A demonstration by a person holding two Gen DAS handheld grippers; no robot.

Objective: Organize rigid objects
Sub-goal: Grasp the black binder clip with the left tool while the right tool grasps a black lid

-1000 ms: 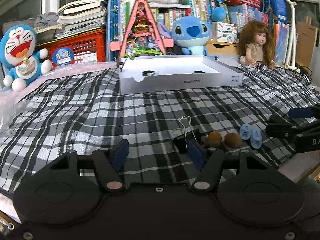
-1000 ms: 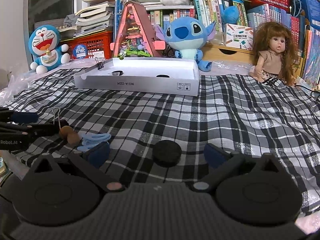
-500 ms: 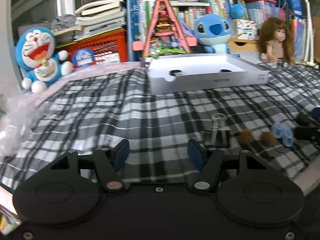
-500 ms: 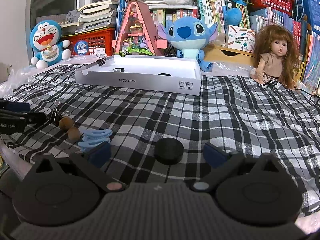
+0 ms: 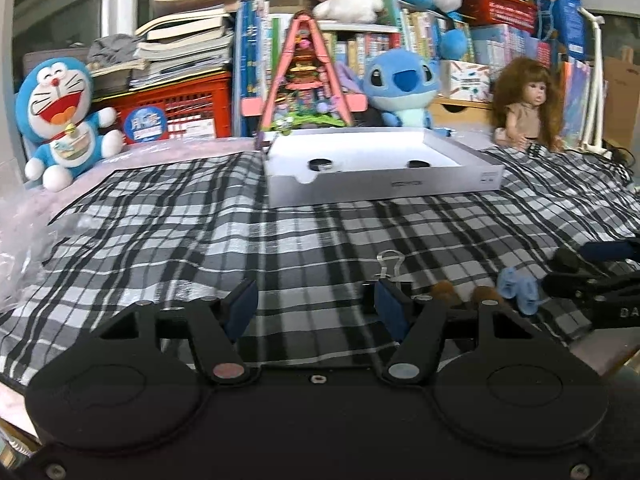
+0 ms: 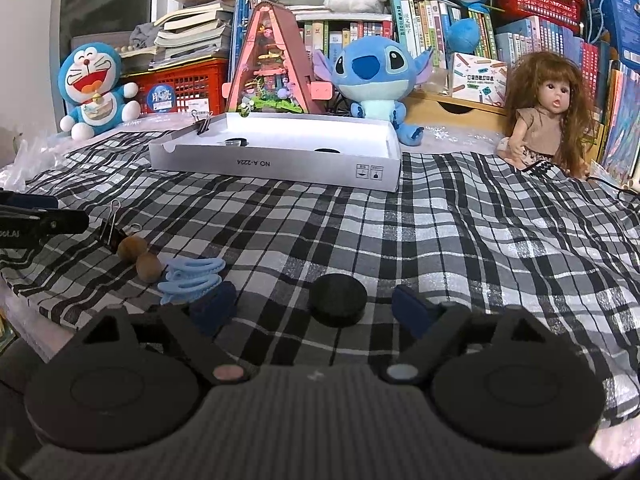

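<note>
A black round puck lies on the checked cloth between the blue pads of my right gripper. Its jaws are closing around the puck, and a gap still shows on each side. To its left lie light blue clips, two brown balls and a black binder clip. My left gripper stands open over bare cloth, with the binder clip just beyond its right pad. The white shallow box sits at the back with two dark round pieces inside.
Plush toys, a doll, a red crate, books and a pink triangular model line the back. Clear plastic wrap bunches at the left. The cloth's near edge drops off beside the blue clips.
The right gripper's pads have drawn inward toward the puck. The left wrist view swung left and then partly back, so the binder clip again sits by its right pad.
</note>
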